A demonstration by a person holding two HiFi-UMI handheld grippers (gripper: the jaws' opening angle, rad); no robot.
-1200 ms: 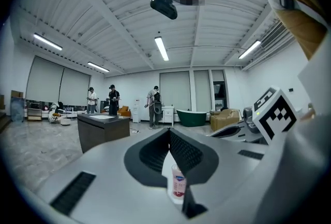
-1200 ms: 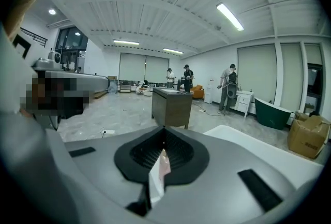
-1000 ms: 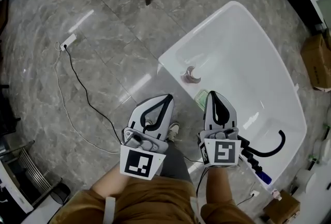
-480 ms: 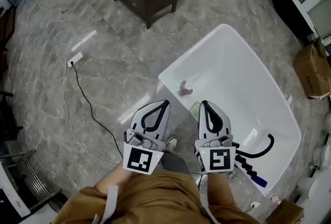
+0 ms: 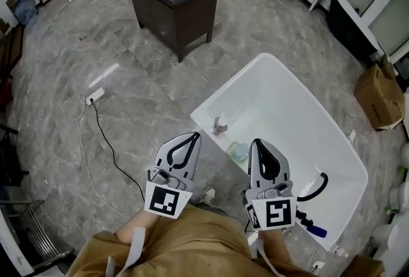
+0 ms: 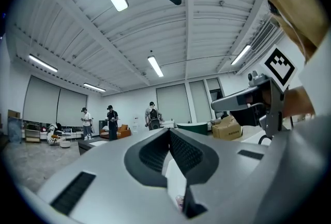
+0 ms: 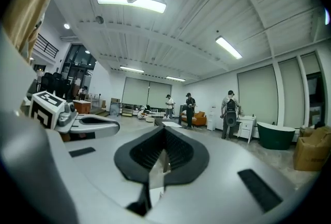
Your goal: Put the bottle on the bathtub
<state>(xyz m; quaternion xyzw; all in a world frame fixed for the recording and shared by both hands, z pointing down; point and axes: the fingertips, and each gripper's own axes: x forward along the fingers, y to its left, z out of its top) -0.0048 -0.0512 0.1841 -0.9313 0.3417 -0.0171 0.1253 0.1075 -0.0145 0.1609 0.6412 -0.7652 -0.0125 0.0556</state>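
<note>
Draws left gripper (image 5: 193, 135) and right gripper (image 5: 255, 143) back from the bathtub (image 5: 233, 80), fingers (image 6: 182, 151) pressed together on nothing, hinting at finished placement

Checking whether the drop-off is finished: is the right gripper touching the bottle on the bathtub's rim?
Apart. The head view shows a plain gap between the shut right gripper and the bottle.

We see the L gripper (image 5: 192, 135) & R gripper (image 5: 259, 142) as light-grey shells, each w/ black lining round a teardrop-shaped gap; the ribbed pads (image 6: 186, 153) are black too. At the back of each sits a cube w/ a black-&-white square marker, L (image 5: 169, 200) & R (image 5: 275, 213). We wear a mustard-brown top (image 5: 192, 245) w/ pale straps (image 5: 135, 240).
</note>
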